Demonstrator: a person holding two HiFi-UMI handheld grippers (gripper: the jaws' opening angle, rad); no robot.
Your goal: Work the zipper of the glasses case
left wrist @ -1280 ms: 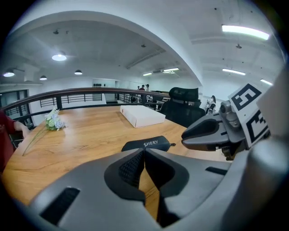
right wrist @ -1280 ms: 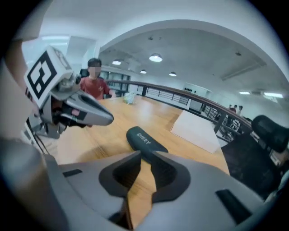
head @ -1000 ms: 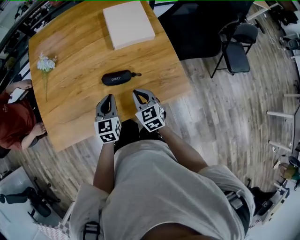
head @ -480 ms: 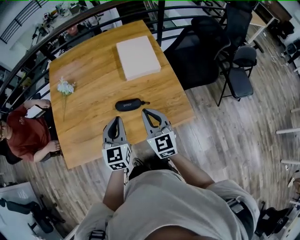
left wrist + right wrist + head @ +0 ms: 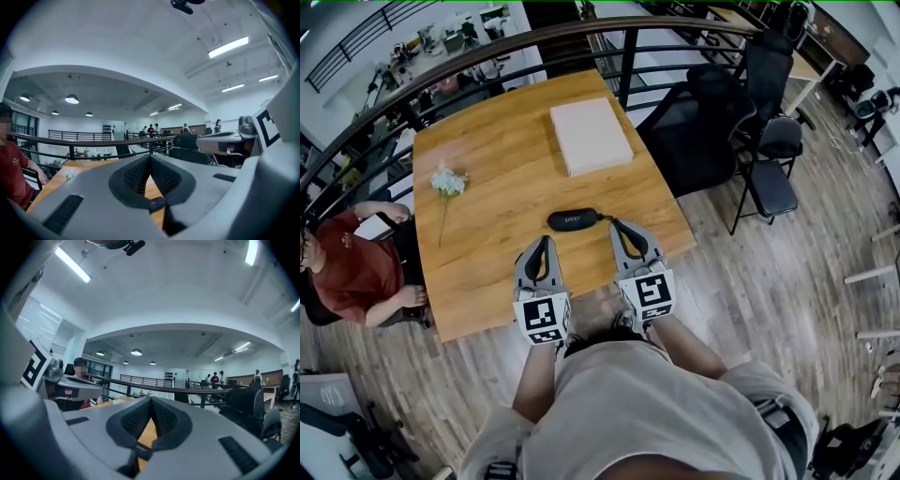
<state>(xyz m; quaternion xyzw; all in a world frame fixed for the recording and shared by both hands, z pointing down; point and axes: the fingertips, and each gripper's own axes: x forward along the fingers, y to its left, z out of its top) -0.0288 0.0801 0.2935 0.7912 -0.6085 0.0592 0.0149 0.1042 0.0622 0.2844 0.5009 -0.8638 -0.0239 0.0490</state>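
The black glasses case (image 5: pixel 573 220) lies flat near the near edge of the wooden tabletop (image 5: pixel 487 150), long side running left to right. It looks closed, and a small pull tab (image 5: pixel 602 217) pokes out of its right end.

Both tools hang over the near edge, side by side, pointing away from the person. The left hand-held gripper (image 5: pixel 543 242) has its jaws pressed together, the ribbed pads meeting tip to tip with nothing caught between them. It sits just on the near side of the case and a little left of its middle. The right hand-held gripper (image 5: pixel 619 226) is likewise closed and empty. In the head view its tip lies just beside the case's right end, close to the pull tab. Neither tool grips the case, and whether the right tip touches it I cannot tell (both gripper views look out level over the room, not down at the wood). Through the small gap behind the right jaws' tips a strip of tabletop and a dark lettered sliver of the case show.

Further back on the tabletop rests a flat white box (image 5: pixel 591 137), and toward the left edge lies a sprig of pale flowers (image 5: pixel 446 182). A person in a red top (image 5: pixel 354 272) sits at the left side. A dark railing (image 5: pixel 487 58) curves behind the tabletop, and a black folding chair (image 5: pixel 769 169) stands on the plank floor to the right.
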